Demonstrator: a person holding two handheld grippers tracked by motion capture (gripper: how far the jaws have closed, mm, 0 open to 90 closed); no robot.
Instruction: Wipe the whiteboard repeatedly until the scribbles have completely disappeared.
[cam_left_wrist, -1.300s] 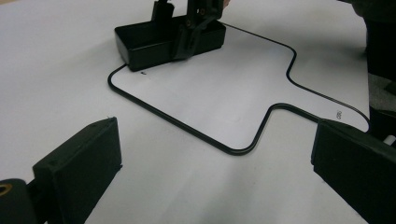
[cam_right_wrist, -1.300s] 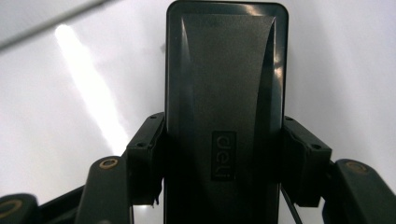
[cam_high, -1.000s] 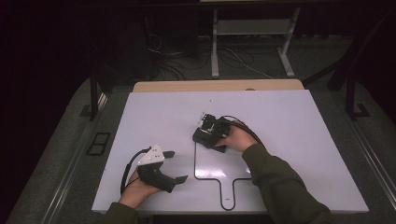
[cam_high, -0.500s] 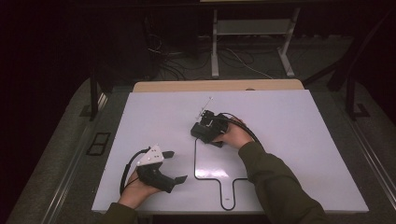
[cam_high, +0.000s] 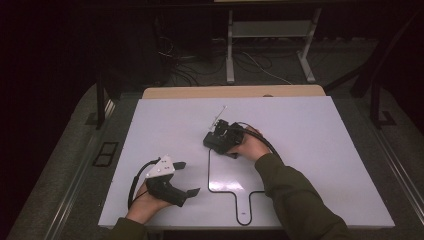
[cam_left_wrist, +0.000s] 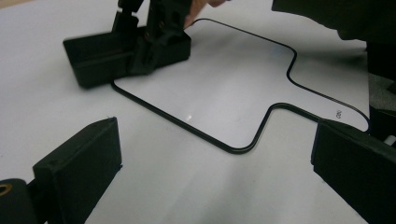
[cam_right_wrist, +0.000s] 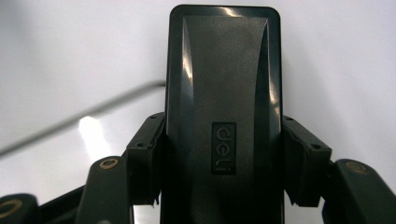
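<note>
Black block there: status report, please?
Right gripper shut on black block. Left gripper open, holding nothing. Table ahead bare.

The right tongs (cam_high: 216, 141) are clamping (both jaws pressed flat against the sides of what they are carrying), with the right hand (cam_high: 248, 146) gripping just behind them and the sleeved forearm trailing back. The left tongs (cam_high: 186, 178) are lying low, jaws standing wide apart, with the left hand (cam_high: 148, 202) resting just behind them.
</note>
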